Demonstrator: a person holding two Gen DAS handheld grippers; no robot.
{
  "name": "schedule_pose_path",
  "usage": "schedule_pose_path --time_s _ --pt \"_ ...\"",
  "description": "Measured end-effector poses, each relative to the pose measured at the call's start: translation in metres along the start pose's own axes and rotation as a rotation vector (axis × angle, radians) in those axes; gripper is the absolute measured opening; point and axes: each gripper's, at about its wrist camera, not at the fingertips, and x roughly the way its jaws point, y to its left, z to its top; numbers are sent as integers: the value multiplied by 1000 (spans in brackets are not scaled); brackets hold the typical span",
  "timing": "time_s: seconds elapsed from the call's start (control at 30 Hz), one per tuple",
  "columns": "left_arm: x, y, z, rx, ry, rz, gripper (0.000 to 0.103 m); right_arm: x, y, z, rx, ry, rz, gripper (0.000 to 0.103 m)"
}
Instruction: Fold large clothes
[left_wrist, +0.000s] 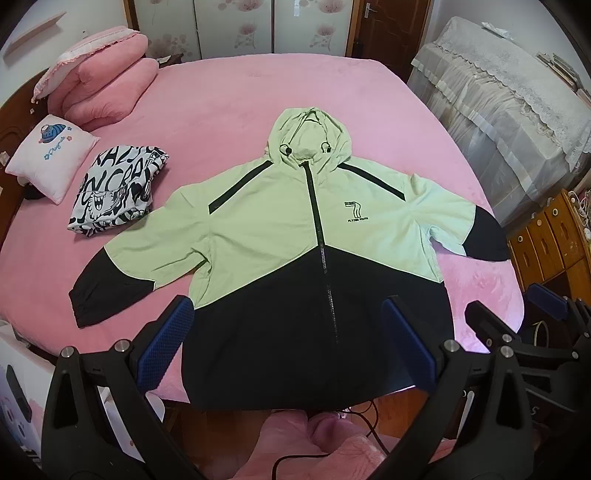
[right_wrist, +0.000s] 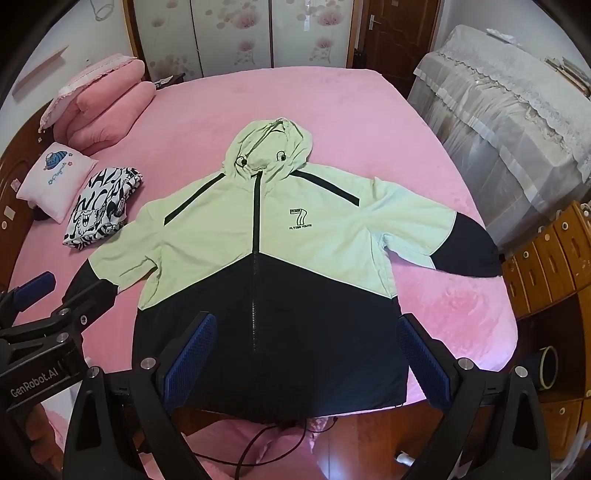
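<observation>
The green-and-black hooded jacket is seen spread flat, front up and zipped, on the pink bed. Its long axis runs straight away from both cameras: hem at the near edge of the bed, hood at the far end, sleeves thrown out to either side. Both grippers are held above the hem, tipped steeply downward, with nothing between their pads. The left gripper is spread wide over the hem's left half; the right gripper is just as wide over the right half. The left sleeve cuff lies nearer the left gripper, the right cuff nearer the right. A sleeve fold inward is judged the likely opener, each side served by its own hand. A folded black-and-white patterned garment is seen lying well clear, up by the pillows.
</observation>
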Motion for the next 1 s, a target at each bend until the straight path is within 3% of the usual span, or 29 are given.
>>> schedule_pose_path --time_s 1.0 --pt "-3 -3 4 5 -18 -40 100 1 -5 1 3 -8 -3 99"
